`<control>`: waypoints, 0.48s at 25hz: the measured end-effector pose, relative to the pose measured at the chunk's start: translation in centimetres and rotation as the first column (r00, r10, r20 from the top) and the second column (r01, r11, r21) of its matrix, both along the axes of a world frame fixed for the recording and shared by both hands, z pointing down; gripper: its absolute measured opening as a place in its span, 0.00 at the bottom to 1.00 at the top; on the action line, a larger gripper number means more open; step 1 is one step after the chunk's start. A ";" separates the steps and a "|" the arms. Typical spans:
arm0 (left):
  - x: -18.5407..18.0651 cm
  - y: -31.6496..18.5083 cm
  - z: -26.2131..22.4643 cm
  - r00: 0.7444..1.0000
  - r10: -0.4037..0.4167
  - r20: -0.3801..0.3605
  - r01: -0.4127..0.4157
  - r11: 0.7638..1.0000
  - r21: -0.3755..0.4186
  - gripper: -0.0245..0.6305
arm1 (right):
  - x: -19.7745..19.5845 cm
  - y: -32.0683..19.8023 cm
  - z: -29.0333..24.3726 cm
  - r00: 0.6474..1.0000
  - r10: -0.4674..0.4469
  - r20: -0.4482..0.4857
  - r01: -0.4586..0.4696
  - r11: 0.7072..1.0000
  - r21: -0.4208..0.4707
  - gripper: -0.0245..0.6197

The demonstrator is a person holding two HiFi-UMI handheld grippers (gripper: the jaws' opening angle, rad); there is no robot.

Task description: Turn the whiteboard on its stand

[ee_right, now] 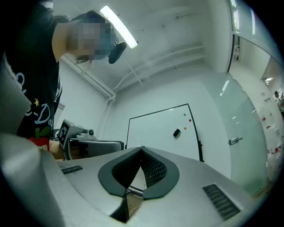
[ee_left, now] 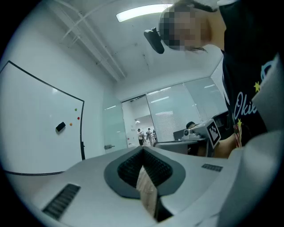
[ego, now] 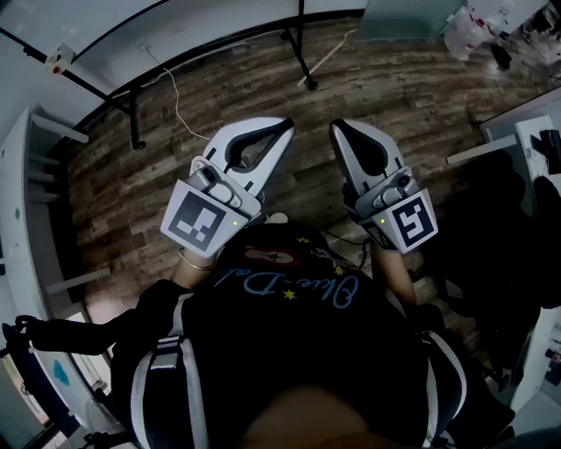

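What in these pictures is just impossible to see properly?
Whiteboard bottom: right gripper view, hidden behind the right gripper.
Whiteboard top: head view, cut off by the picture's upper edge.
Dark block on the board: left gripper view, too small to identify.
Distant people: left gripper view, too small.

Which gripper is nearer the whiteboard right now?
Left, it seems. The left gripper has the whiteboard close on its left; the right gripper sees it smaller, farther ahead. Neither touches it.

A thin white cable [ego: 178, 103] trails across the wood-plank floor [ego: 114, 175], a long ceiling light [ee_left: 142, 12] glows overhead, and glass partitions [ee_left: 177, 106] line the far side.
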State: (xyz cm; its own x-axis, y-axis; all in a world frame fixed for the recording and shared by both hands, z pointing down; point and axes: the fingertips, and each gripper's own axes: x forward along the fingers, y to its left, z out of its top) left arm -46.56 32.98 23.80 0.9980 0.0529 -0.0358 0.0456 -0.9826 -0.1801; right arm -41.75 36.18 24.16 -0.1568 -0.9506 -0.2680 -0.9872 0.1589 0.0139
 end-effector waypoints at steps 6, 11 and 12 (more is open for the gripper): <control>-0.4 1.0 0.1 1.000 0.001 -0.002 -0.001 1.000 -0.007 0.07 | -0.4 0.8 0.1 1.000 -0.009 0.015 0.009 1.000 0.008 0.08; -0.7 1.3 0.8 1.000 0.003 0.012 -0.002 0.999 -0.033 0.07 | -0.4 1.6 0.0 0.999 0.002 0.047 -0.003 0.999 0.032 0.08; -0.5 1.1 0.9 1.000 0.004 0.014 -0.003 0.999 -0.041 0.07 | -0.2 1.6 0.1 0.999 0.009 0.045 -0.010 1.000 0.025 0.08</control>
State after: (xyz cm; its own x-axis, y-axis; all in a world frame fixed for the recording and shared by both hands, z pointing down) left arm -47.11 34.12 24.69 0.9982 0.0551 -0.0236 0.0513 -0.9889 -0.1392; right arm -42.00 37.82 24.22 -0.1352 -0.9448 -0.2984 -0.9883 0.1499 -0.0270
